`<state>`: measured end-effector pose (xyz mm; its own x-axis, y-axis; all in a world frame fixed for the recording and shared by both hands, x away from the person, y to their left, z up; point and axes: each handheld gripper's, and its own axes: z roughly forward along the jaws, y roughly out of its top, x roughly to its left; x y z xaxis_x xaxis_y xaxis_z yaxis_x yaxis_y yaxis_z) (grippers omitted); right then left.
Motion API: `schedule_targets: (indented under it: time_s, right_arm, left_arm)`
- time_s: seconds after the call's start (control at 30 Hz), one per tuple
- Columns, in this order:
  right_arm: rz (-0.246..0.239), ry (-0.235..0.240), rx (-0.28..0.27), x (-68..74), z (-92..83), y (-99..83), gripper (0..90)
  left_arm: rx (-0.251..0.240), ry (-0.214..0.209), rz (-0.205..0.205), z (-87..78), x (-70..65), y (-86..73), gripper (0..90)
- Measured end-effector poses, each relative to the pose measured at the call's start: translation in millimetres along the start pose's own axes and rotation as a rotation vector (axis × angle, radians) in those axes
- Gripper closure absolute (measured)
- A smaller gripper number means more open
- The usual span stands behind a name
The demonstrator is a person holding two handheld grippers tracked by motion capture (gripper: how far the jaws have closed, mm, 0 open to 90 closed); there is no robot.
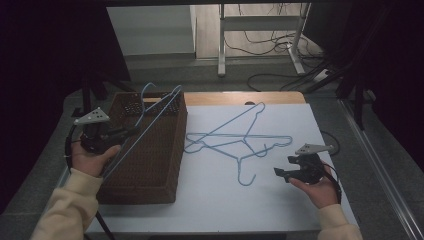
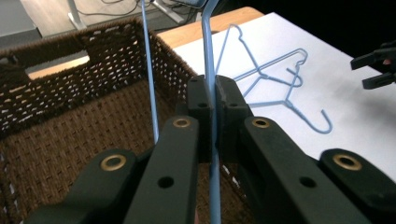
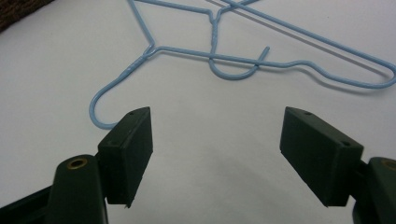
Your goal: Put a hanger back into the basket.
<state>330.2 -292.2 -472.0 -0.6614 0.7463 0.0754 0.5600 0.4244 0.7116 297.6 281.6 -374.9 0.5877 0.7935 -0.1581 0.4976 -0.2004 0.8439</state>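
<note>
A person's left gripper (image 1: 131, 132) clamps the wire of a blue hanger (image 1: 145, 131), its jaws pinched tight on the thin rod, holding the hanger slanted over the brown wicker basket (image 1: 150, 172) directly beneath and ahead of it. The right gripper (image 1: 281, 173) rests with jaws spread wide and nothing between them above the white table (image 1: 225, 200), two more blue hangers (image 1: 235, 142) lying crossed just ahead of its tips.
</note>
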Motion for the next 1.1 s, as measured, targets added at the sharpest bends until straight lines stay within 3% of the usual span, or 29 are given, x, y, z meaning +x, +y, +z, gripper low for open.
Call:
schedule_targets:
  time_s: [0.33,0.8,1.1]
  right_arm:
    - [-0.002,-0.002,0.006,0.0,0.8,-0.2,25.5]
    - [-0.007,-0.004,0.012,0.2,1.5,-0.3,25.5]
    - [-0.005,-0.002,0.01,0.1,1.0,-0.3,25.5]
  left_arm:
    - [0.045,0.004,-0.012,13.1,15.3,-12.0,86.4]
    - [0.15,0.009,-0.035,39.1,31.3,-30.0,86.4]
    - [0.223,0.05,-0.053,52.4,44.4,-37.4,86.3]
